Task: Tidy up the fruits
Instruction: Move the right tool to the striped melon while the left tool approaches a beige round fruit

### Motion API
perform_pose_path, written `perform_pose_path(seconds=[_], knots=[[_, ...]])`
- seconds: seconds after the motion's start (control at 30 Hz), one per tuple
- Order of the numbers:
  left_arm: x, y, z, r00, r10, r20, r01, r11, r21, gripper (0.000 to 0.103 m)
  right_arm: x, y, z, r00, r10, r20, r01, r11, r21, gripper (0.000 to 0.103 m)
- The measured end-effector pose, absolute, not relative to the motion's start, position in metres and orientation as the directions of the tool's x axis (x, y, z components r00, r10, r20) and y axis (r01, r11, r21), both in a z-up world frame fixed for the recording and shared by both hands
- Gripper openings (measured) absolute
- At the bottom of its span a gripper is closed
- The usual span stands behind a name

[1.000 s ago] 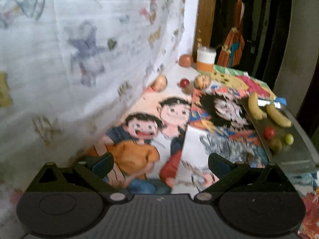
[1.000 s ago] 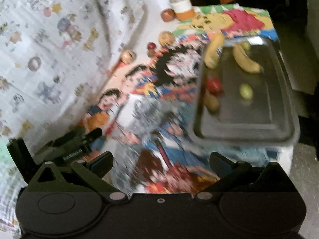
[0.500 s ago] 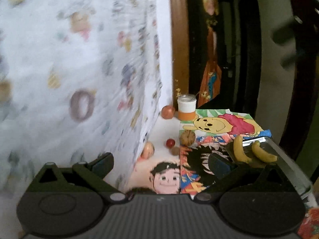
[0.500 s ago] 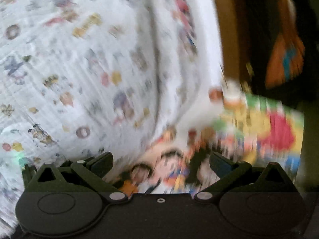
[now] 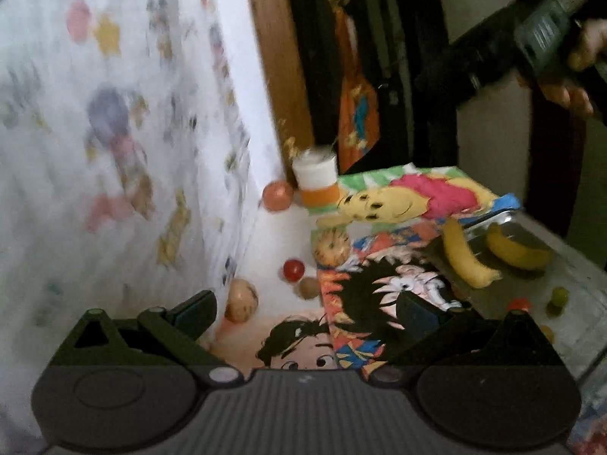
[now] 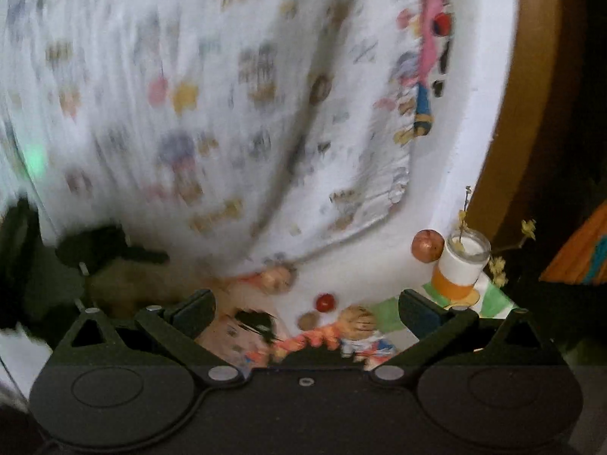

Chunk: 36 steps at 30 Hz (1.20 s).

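Note:
Loose fruits lie on the cartoon-print table: a peach-coloured fruit (image 5: 241,299), a small red fruit (image 5: 293,270), a brown one (image 5: 308,287), an orange-yellow one (image 5: 332,246) and a reddish apple (image 5: 278,196) at the back. A metal tray (image 5: 584,295) on the right holds two bananas (image 5: 464,256) and small fruits. My left gripper (image 5: 307,309) is open and empty above the table's near part. My right gripper (image 6: 307,313) is open and empty, raised, facing the red fruit (image 6: 325,302) and apple (image 6: 427,245).
A white and orange jar (image 5: 318,182) with dried flowers stands at the back by the apple; it also shows in the right wrist view (image 6: 461,265). A patterned cloth (image 5: 114,132) hangs along the left. A wooden door frame (image 5: 277,57) stands behind.
Both grippers have tilted up and moved toward the back of the table. The tray has slid out of the right wrist view; the loose fruits look closer in both.

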State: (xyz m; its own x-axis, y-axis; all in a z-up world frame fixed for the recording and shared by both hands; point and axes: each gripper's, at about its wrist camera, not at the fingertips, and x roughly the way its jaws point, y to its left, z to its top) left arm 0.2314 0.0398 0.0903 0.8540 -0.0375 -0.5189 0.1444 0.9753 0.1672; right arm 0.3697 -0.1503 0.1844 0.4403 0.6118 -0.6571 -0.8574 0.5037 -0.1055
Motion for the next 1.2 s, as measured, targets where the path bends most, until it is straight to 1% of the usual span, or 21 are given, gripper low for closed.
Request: perform_pose_path(seconds=[0.13, 0.23, 0.43, 0.5, 0.67, 0.73, 0.8, 0.9, 0.97, 1.13, 1.2], knots=[[0.257, 0.053, 0.071, 0.833, -0.017, -0.553, 0.071, 0.995, 0.076, 0.103, 0.385, -0.135, 0.136, 0.447, 0.559, -0.698, -0.884, 0.397, -0.248, 0.102], [0.273, 0.061, 0.057, 0.827, 0.011, -0.562, -0.006, 1.000, 0.011, 0.103, 0.396, -0.127, 0.104, 0.448, 0.524, -0.724, -0.889, 0.346, -0.299, 0.102], [0.301, 0.067, 0.038, 0.822, 0.059, -0.567, -0.175, 0.973, -0.152, 0.103, 0.422, -0.113, 0.058, 0.421, 0.482, -0.768, -0.899, 0.331, -0.285, 0.099], [0.310, 0.070, 0.032, 0.819, 0.070, -0.569, -0.219, 0.955, -0.198, 0.103, 0.430, -0.108, 0.049, 0.416, 0.479, -0.773, -0.900, 0.341, -0.272, 0.096], [0.330, 0.080, 0.020, 0.816, 0.111, -0.567, -0.313, 0.910, -0.272, 0.102, 0.444, -0.098, 0.031, 0.447, 0.458, -0.768, -0.885, 0.350, -0.306, 0.093], [0.336, 0.084, 0.014, 0.812, 0.121, -0.572, -0.347, 0.886, -0.306, 0.100, 0.449, -0.095, 0.024, 0.452, 0.459, -0.765, -0.883, 0.351, -0.311, 0.091], [0.339, 0.086, 0.009, 0.810, 0.134, -0.571, -0.374, 0.868, -0.328, 0.096, 0.453, -0.094, 0.019, 0.451, 0.462, -0.764, -0.883, 0.353, -0.308, 0.089], [0.346, 0.091, 0.002, 0.800, 0.167, -0.577, -0.431, 0.828, -0.358, 0.091, 0.457, -0.093, 0.013, 0.448, 0.471, -0.760, -0.885, 0.353, -0.303, 0.088], [0.350, 0.094, -0.002, 0.800, 0.169, -0.576, -0.451, 0.803, -0.390, 0.090, 0.462, -0.092, 0.010, 0.445, 0.477, -0.758, -0.886, 0.358, -0.295, 0.087], [0.364, 0.090, -0.008, 0.791, 0.208, -0.575, -0.489, 0.779, -0.392, 0.088, 0.474, -0.091, 0.005, 0.430, 0.491, -0.758, -0.890, 0.369, -0.266, 0.083], [0.368, 0.088, -0.010, 0.785, 0.228, -0.576, -0.509, 0.768, -0.389, 0.086, 0.478, -0.090, 0.001, 0.425, 0.494, -0.758, -0.892, 0.369, -0.260, 0.080]])
